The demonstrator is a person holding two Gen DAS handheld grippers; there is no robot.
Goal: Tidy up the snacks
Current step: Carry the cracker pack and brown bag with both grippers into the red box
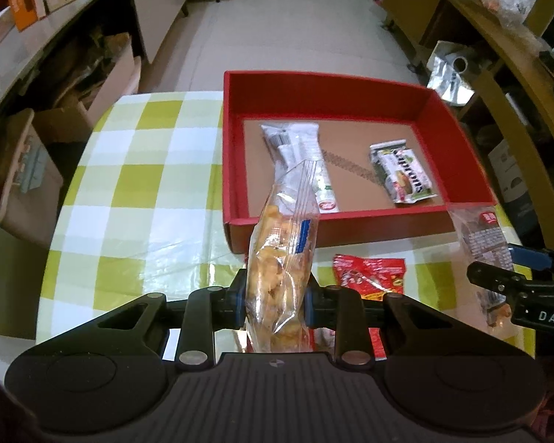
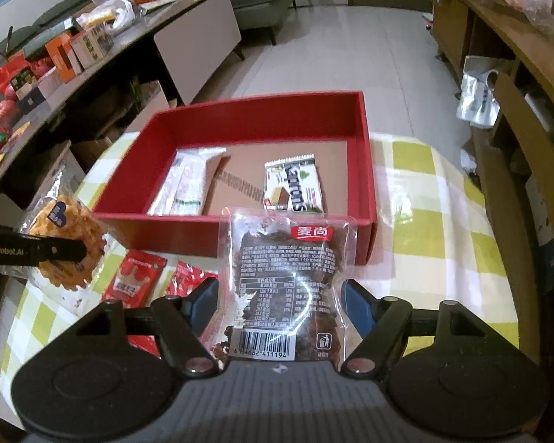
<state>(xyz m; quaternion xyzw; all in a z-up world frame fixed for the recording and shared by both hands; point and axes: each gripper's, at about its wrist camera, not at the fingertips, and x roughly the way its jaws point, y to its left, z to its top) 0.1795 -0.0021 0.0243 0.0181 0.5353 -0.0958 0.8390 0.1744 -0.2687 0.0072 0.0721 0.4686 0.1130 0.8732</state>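
1. The left gripper (image 1: 277, 304) had its fingers clenched on the clear bag of golden waffle biscuits (image 1: 282, 258), squeezing it by its lower half.
2. That bag stood up from the fingers, its long axis leaning toward the red box (image 1: 458, 147), which lay just beyond on the far side.
3. The right gripper (image 2: 280, 302) was grasping the dark jerky packet (image 2: 288, 280) across its width, label and barcode facing the camera, long axis upright and pointing at the box too.
4. In the right wrist view the near wall of the red box (image 2: 188, 229) sat directly behind the packet's top edge, so the drop looked like a short push forward over that wall.
5. Inside the box, a white wrapper (image 2: 188, 184) lay on the left and a green-and-white snack pack (image 2: 293, 184) on the right.
6. My call: each hand was about equally near, left bag to the left side, right packet to the right.
7. 2 red packets (image 2: 136, 277) waited on the checked table (image 2: 443, 221), near side, below the grippers.
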